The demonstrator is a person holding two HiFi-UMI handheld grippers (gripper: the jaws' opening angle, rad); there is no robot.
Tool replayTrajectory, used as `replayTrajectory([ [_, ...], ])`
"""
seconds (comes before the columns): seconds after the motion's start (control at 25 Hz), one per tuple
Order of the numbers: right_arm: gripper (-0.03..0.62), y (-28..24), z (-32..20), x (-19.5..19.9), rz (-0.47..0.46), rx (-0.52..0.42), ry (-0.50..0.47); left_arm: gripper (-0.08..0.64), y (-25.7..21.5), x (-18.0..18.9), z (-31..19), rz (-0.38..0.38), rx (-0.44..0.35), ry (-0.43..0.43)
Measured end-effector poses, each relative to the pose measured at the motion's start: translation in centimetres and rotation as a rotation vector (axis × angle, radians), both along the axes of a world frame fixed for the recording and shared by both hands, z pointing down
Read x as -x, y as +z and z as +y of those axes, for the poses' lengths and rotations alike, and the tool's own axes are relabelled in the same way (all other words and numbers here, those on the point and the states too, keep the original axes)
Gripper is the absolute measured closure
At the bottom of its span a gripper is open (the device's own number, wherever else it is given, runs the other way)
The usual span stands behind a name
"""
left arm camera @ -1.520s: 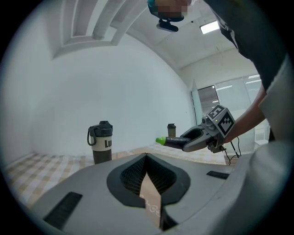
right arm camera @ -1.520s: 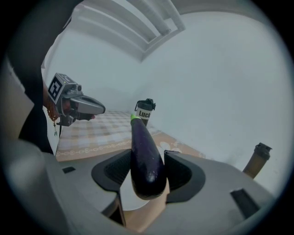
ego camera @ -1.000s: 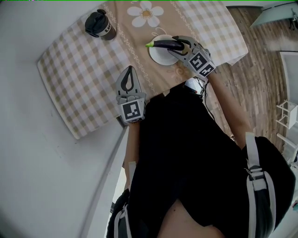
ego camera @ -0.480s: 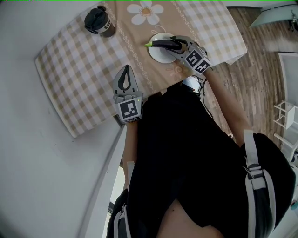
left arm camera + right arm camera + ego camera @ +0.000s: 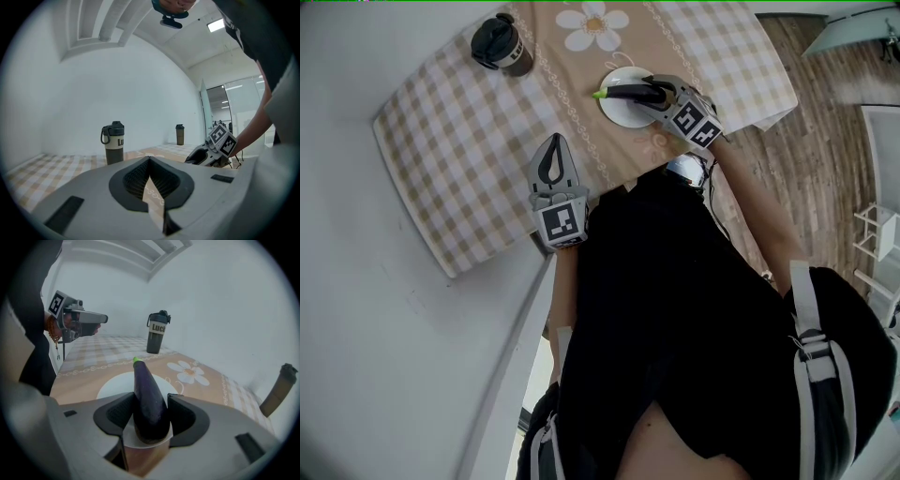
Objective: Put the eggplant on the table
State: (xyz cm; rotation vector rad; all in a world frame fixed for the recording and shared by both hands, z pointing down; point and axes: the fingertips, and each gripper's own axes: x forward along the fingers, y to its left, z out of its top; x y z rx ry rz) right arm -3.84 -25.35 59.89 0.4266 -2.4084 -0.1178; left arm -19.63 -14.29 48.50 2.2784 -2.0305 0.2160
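A dark purple eggplant (image 5: 622,91) with a green stem lies lengthwise over a white plate (image 5: 619,114) on the checked tablecloth. My right gripper (image 5: 649,92) is shut on its thick end. In the right gripper view both pads press the eggplant (image 5: 149,399) above the plate (image 5: 112,383); I cannot tell whether it touches the plate. My left gripper (image 5: 551,142) hovers over the cloth to the left, jaws shut with nothing between them. In the left gripper view its fingertips meet at the left gripper (image 5: 150,161).
A dark lidded bottle (image 5: 500,45) stands at the table's far left corner, the same bottle (image 5: 158,333) beyond the plate. A daisy print (image 5: 592,25) marks the beige runner. The table's near edge (image 5: 487,258) sits by my body. Wooden floor (image 5: 825,122) lies to the right.
Almost nothing: the right gripper with the eggplant has shifted slightly left over the plate. The left gripper stays put.
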Motion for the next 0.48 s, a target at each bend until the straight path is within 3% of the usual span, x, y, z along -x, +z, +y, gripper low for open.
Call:
replayTrajectory([
  [0.48,0.359,0.82,0.24,0.0,0.004,0.013,0.004,0.551,-0.08,0.11,0.54,0.0,-0.001,-0.006],
])
